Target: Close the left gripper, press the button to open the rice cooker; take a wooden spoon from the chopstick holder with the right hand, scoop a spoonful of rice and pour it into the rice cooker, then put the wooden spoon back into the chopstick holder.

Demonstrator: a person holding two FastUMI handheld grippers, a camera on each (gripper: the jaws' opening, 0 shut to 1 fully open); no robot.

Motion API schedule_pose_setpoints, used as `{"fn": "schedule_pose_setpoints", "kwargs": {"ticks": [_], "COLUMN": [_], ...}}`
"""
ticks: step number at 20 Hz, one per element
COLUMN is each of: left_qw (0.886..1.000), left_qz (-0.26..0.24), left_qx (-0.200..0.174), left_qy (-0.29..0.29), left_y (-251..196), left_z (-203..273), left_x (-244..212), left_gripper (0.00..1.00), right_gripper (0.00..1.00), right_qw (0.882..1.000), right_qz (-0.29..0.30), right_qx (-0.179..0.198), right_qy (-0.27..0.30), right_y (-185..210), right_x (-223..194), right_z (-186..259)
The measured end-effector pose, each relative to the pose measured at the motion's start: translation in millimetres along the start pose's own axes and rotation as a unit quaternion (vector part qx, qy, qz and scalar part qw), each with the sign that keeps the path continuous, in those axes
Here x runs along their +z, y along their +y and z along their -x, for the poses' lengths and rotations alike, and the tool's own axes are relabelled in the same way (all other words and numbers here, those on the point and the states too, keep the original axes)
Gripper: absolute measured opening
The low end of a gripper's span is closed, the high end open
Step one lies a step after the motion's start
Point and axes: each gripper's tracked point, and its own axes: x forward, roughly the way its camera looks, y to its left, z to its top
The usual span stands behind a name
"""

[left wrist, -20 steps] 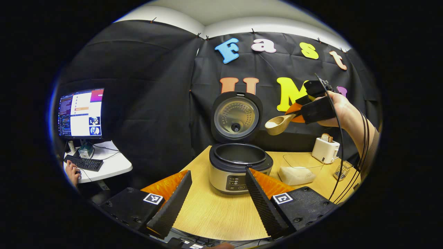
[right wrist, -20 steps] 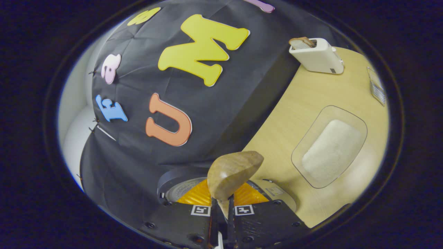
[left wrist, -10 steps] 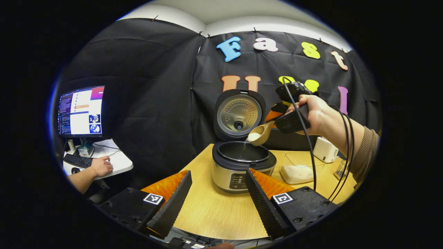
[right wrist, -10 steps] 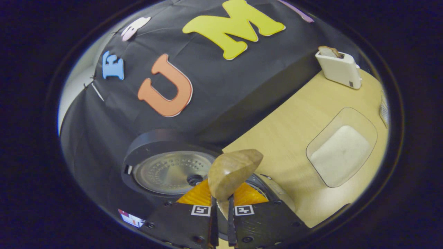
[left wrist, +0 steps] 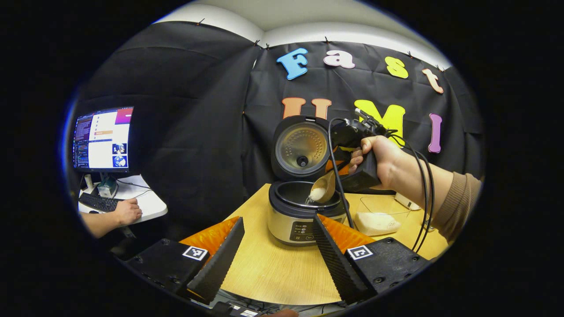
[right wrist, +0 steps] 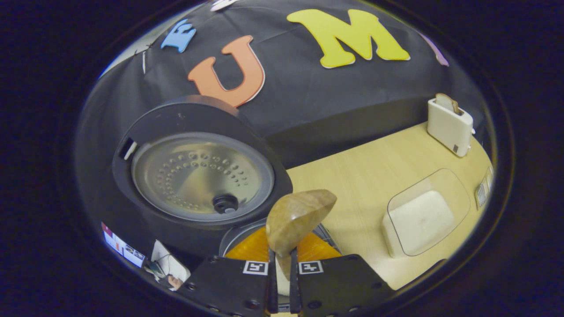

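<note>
The rice cooker (left wrist: 304, 215) stands open on the wooden table, its lid (left wrist: 302, 147) tipped up at the back. My right gripper (left wrist: 341, 169), held in a hand, is shut on the handle of the wooden spoon (left wrist: 323, 189). The spoon's bowl is tilted down over the pot's right rim, and white rice slides out of it. In the right gripper view the spoon (right wrist: 299, 218) rises from my right gripper (right wrist: 282, 259), with the lid (right wrist: 198, 176) just left of it. My left gripper (left wrist: 277, 259) stays open in front of the cooker, holding nothing.
A clear container of rice (left wrist: 379, 218) (right wrist: 421, 215) sits right of the cooker. Behind it stands a white toaster (right wrist: 449, 125) with bread, and the wire chopstick holder (right wrist: 484, 191) is at the table's right edge. A monitor (left wrist: 103, 138) and a person's hand (left wrist: 125, 211) are far left.
My right gripper has carried the spoon left and down from beside the lid to the pot's rim and tipped it, so rice pours out. The left gripper has barely moved.
</note>
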Motion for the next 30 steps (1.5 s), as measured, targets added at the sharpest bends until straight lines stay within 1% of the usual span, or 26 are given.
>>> {"fn": "schedule_pose_setpoints", "kwargs": {"ticks": [2, 5, 6, 8, 9, 10, 11, 12, 13, 15, 16, 17, 18, 22, 24, 25, 26, 27, 29, 30], "left_qw": [1.0, 1.0, 1.0, 1.0, 1.0, 0.999, 0.999, 0.999, 0.999, 0.999, 0.999, 0.999, 0.999, 0.999, 0.999, 1.0, 1.0, 1.0, 0.999, 0.999], "left_qz": [-0.004, -0.009, -0.009, -0.005, -0.003, -0.001, -0.002, -0.003, 0.0, 0.013, 0.017, 0.02, 0.021, 0.019, 0.02, 0.02, 0.021, 0.02, 0.023, 0.025], "left_qx": [-0.003, 0.015, 0.012, 0.007, 0.015, 0.031, 0.047, 0.052, 0.048, 0.037, 0.033, 0.029, 0.027, 0.016, 0.007, 0.003, -0.002, -0.005, -0.001, -0.002], "left_qy": [-0.001, -0.005, -0.005, -0.002, -0.004, -0.007, -0.01, -0.012, -0.011, -0.009, -0.011, -0.013, -0.015, -0.022, -0.024, -0.024, -0.024, -0.024, -0.027, -0.032], "left_y": [-1, 2, 1, 3, 6, 10, 17, 23, 22, 17, 15, 12, 11, 4, -1, -4, -8, -10, -13, -16], "left_z": [1, 0, -1, -1, 0, 1, 4, 2, 0, -1, 1, 2, 3, 6, 5, 6, 5, 5, 6, 7], "left_x": [1, 2, 1, -1, 0, 2, 4, 4, 3, 1, 3, 6, 6, 10, 11, 11, 11, 11, 13, 15], "left_gripper": [0.99, 0.99, 0.99, 0.99, 0.99, 0.99, 0.99, 0.99, 0.99, 0.99, 0.99, 0.99, 0.99, 0.99, 0.99, 0.99, 0.99, 0.99, 0.99, 0.99], "right_gripper": [0.1, 0.11, 0.11, 0.1, 0.11, 0.1, 0.11, 0.11, 0.1, 0.1, 0.11, 0.1, 0.1, 0.11, 0.11, 0.11, 0.11, 0.11, 0.11, 0.11], "right_qw": [1.0, 0.997, 0.995, 0.987, 0.979, 0.965, 0.948, 0.931, 0.915, 0.889, 0.877, 0.868, 0.856, 0.806, 0.778, 0.768, 0.764, 0.77, 0.793, 0.802], "right_qz": [0.025, 0.07, 0.092, 0.148, 0.189, 0.243, 0.295, 0.334, 0.367, 0.418, 0.439, 0.455, 0.475, 0.541, 0.574, 0.581, 0.583, 0.576, 0.552, 0.542], "right_qx": [-0.003, -0.005, -0.003, -0.008, -0.013, -0.027, -0.04, -0.052, -0.065, -0.068, -0.076, -0.085, -0.093, -0.133, -0.15, -0.156, -0.157, -0.15, -0.129, -0.125], "right_qy": [-0.008, -0.03, -0.043, -0.067, -0.074, -0.089, -0.113, -0.135, -0.154, -0.174, -0.18, -0.181, -0.182, -0.198, -0.208, -0.22, -0.228, -0.231, -0.221, -0.216], "right_y": [6, 15, 20, 33, 41, 45, 51, 57, 62, 79, 83, 87, 90, 92, 93, 93, 93, 91, 85, 79], "right_x": [-1, 2, 6, 9, 8, 10, 10, 13, 17, 14, 11, 7, 3, -6, -6, -4, -1, 1, 2, 5], "right_z": [2, 8, 12, 21, 25, 29, 30, 33, 40, 52, 53, 53, 51, 47, 49, 51, 55, 57, 57, 55]}}
